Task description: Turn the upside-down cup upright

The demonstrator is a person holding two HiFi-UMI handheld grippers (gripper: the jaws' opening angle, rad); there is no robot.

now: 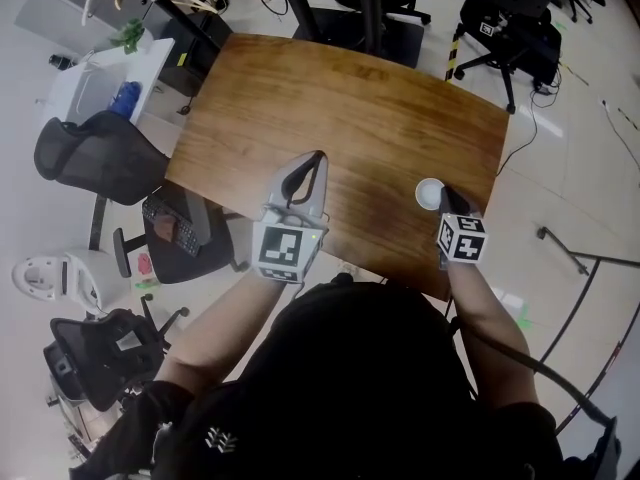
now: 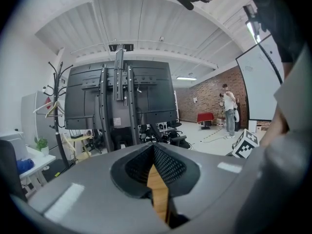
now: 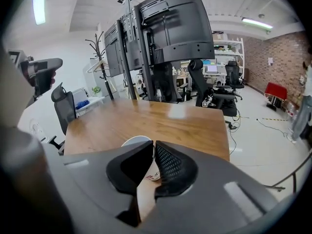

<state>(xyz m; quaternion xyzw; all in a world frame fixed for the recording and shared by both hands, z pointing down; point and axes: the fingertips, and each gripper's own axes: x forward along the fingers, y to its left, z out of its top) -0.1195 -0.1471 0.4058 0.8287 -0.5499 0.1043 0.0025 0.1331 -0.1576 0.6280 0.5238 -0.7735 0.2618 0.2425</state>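
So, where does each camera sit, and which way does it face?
Head view: on the person's head, facing steeply down at the wooden table and white cup; shows torso, forearms, left gripper and right gripper.
Left gripper view: on the left gripper, facing level at the screen stand; shows its shut fingers.
Right gripper view: on the right gripper, facing down across the table; shows fingers shut on the white cup.
Shared: head and right gripper views both show table and white cup.
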